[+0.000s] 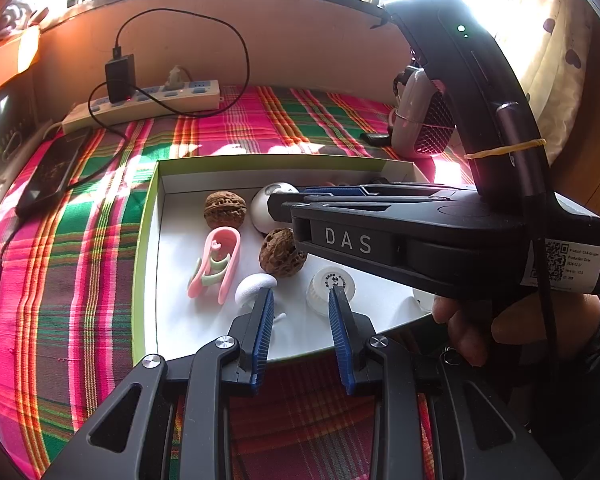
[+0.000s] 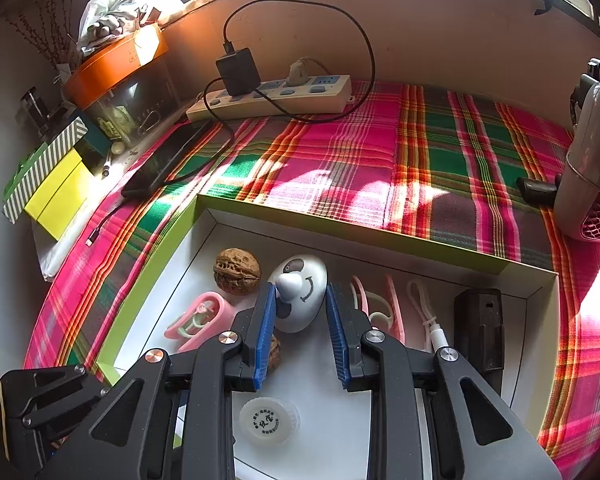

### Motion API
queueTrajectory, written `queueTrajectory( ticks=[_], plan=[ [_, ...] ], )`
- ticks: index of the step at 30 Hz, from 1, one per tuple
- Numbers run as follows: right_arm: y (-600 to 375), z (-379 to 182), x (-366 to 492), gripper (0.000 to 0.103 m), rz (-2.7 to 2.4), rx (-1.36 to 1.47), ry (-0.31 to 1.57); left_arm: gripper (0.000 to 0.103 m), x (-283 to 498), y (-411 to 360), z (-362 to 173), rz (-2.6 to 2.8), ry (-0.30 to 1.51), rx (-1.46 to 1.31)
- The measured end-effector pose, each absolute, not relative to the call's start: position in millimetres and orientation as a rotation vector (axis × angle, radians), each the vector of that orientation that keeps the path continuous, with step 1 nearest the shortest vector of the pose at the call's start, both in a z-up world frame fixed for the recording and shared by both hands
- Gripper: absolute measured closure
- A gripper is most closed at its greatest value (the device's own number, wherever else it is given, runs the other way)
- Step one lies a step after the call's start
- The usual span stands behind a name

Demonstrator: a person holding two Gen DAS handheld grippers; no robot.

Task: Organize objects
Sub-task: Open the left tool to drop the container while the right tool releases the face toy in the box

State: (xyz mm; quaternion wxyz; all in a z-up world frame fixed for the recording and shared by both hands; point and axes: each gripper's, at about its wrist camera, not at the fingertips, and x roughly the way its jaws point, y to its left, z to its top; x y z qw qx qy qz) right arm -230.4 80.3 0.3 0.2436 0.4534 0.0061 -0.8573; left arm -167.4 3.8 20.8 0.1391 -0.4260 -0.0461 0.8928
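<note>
My tray holds two walnuts, one egg toy, one cap. My right gripper clamps the egg toy; my left gripper is open. Plaid desk, sunlit window.

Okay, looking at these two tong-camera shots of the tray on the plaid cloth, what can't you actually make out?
- Right tongs around the white egg-shaped toy: whether the pads press it is unclear.
- Second walnut: right wrist view, mostly hidden behind the blue pad.
- White bottle cap: printing too small to read.
- Tray: left wrist view, its right part is hidden by the other tool body.
- Window: both views, blown out by glare.
</note>
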Motion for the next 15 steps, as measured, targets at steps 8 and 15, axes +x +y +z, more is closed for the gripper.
queueTrajectory(
  ticks=[8, 15],
  plan=[
    [80.1, 2.8, -228.5, 0.07, -2.349, 1.231, 0.012, 0.076, -167.6, 4.7, 20.4, 2.581, -0.131, -1.231],
    [82.7, 3.3, -226.2, 0.064, -2.366, 1.233, 0.004, 0.076, -167.0, 4.3, 21.5, 2.588, -0.13, -1.227]
  ],
)
